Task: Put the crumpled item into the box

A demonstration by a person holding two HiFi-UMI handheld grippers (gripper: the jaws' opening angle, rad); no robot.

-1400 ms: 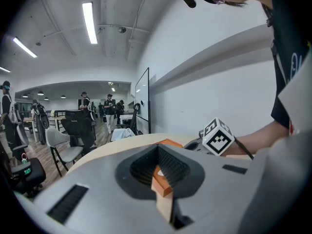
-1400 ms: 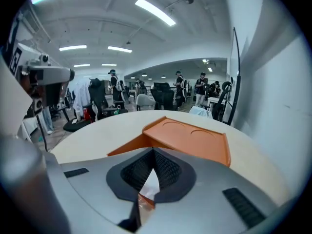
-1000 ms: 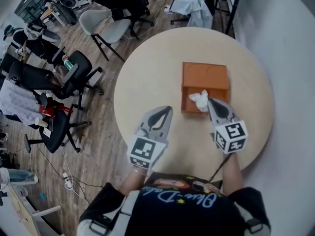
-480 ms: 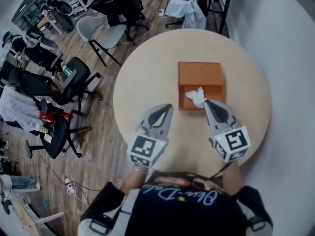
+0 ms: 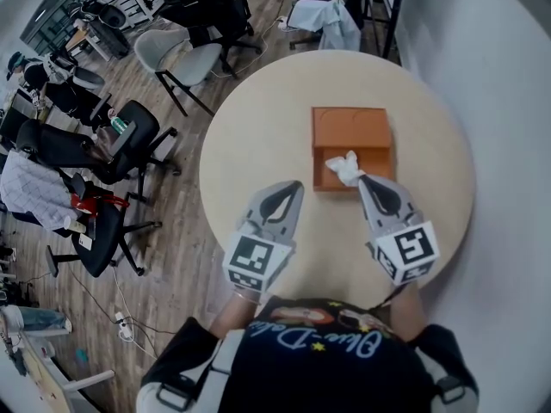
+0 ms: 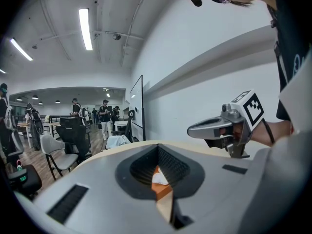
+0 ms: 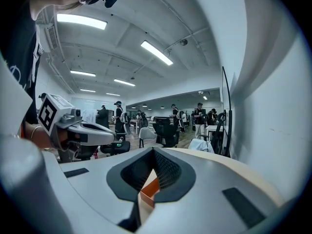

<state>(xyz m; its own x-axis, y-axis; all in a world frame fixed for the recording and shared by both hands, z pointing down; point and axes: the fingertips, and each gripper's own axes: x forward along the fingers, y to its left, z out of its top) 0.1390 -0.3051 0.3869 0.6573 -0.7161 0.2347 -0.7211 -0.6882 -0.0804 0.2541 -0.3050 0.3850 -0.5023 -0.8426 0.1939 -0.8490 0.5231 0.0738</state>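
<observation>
An orange box (image 5: 351, 129) lies open on the round table (image 5: 258, 136). The white crumpled item (image 5: 346, 168) rests in the box's near compartment. My right gripper (image 5: 362, 179) is shut, its tip just beside the crumpled item at the box's near edge; nothing white shows between its jaws in the right gripper view, only the box corner (image 7: 150, 188). My left gripper (image 5: 295, 188) is shut and empty, left of the box over bare table. Through its jaws the left gripper view shows the crumpled item (image 6: 158, 178) on the box (image 6: 165, 193).
Several office chairs (image 5: 185, 54) stand on the wood floor left of and behind the table. A white wall (image 5: 482, 50) runs along the right. A white cloth (image 5: 323, 14) hangs over a chair beyond the table's far edge.
A second ago the box and the crumpled item sat slightly lower and further right in view; the picture shifted. My grippers have stayed nearly still in the last half second.
</observation>
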